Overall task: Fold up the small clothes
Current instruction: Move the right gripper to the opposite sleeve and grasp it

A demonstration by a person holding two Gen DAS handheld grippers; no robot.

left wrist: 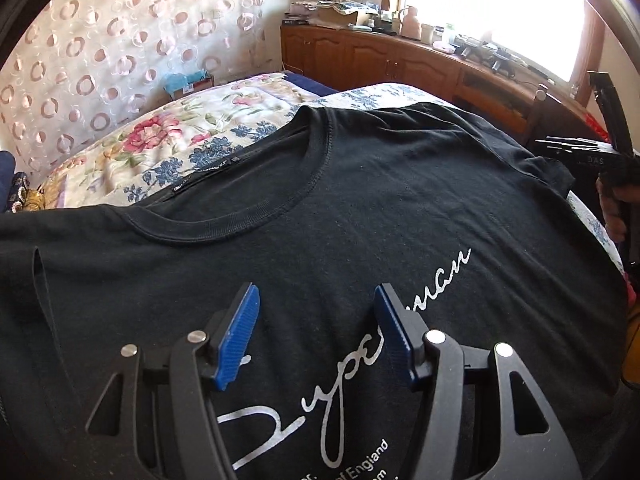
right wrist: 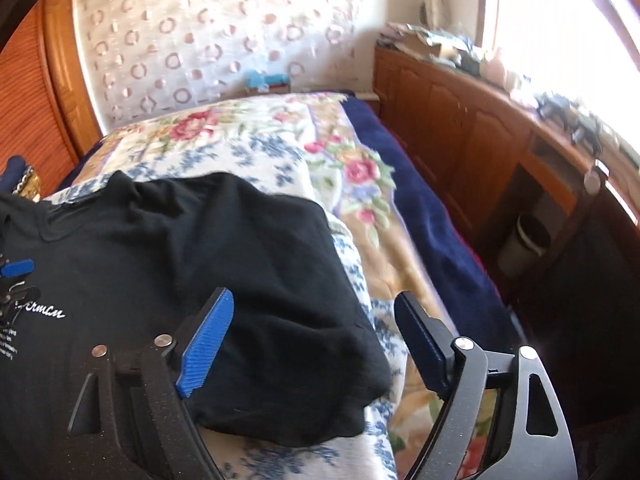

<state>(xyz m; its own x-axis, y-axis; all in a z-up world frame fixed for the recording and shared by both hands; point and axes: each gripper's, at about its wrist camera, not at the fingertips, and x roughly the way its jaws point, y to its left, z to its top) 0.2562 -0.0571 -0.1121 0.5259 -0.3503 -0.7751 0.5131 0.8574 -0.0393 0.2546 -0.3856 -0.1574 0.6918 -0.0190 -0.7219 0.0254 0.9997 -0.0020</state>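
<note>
A black T-shirt (left wrist: 380,200) with white script lettering lies face up and spread flat on the floral bedspread (left wrist: 168,148), its collar toward the far wall. My left gripper (left wrist: 316,320) is open above the chest print, with nothing between its blue pads. In the right wrist view, the shirt's sleeve (right wrist: 280,312) lies rumpled at the bed's side. My right gripper (right wrist: 316,332) stands open over the sleeve's edge, one finger above the black cloth and the other above the bedspread (right wrist: 360,208). The left gripper's blue pad (right wrist: 16,268) shows at the far left.
A wooden cabinet (right wrist: 460,132) with clutter on top runs under the bright window beside the bed. A navy blanket (right wrist: 420,200) hangs along that side, and a grey bin (right wrist: 524,244) stands on the floor. A hand (left wrist: 612,208) holds the right gripper at the right edge.
</note>
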